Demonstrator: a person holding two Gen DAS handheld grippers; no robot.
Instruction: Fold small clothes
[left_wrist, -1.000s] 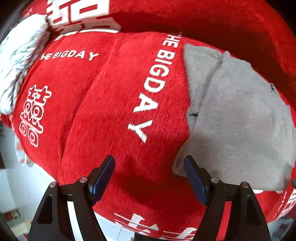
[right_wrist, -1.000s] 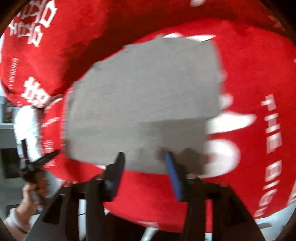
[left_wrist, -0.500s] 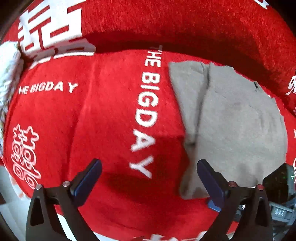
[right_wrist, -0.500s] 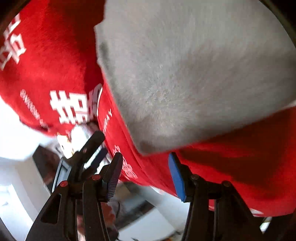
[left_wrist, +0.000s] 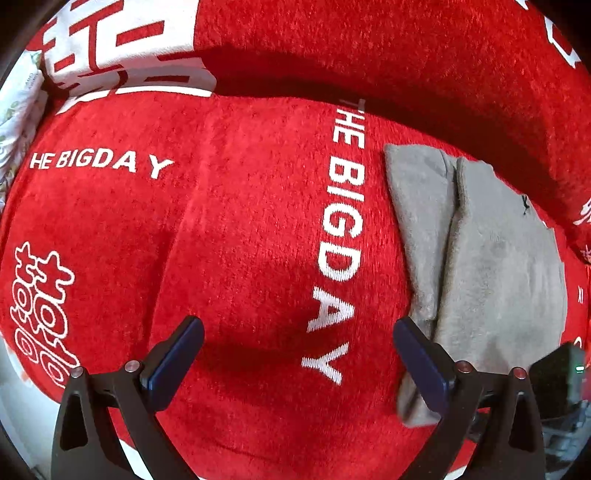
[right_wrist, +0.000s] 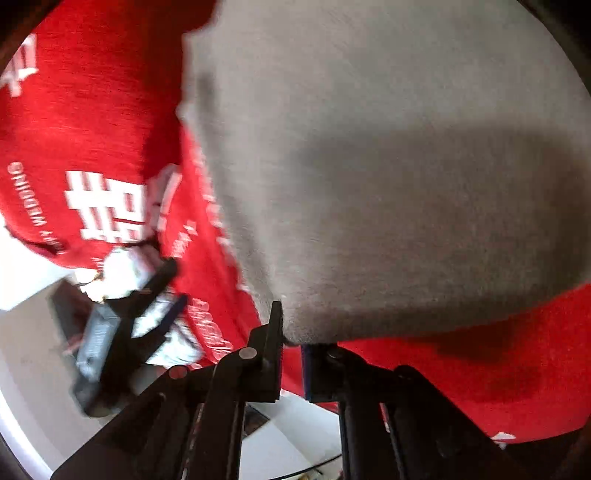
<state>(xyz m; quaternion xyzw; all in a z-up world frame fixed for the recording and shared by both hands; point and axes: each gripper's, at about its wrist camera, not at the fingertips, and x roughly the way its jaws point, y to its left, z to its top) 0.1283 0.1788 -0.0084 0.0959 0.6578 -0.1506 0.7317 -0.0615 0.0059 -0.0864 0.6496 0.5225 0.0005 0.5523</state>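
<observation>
In the left wrist view, the left gripper (left_wrist: 297, 354) hovers with its jaws spread wide over a red cover (left_wrist: 229, 236) printed with white lettering, gripping nothing. The grey garment (left_wrist: 491, 273) lies folded on that cover at the right of the frame, one layer overlapping another, its lower corner just beside the gripper's right finger. In the right wrist view, the right gripper (right_wrist: 291, 345) at lower centre has its jaws nearly together, pinching the lower edge of the grey garment (right_wrist: 388, 166), which fills the upper right.
</observation>
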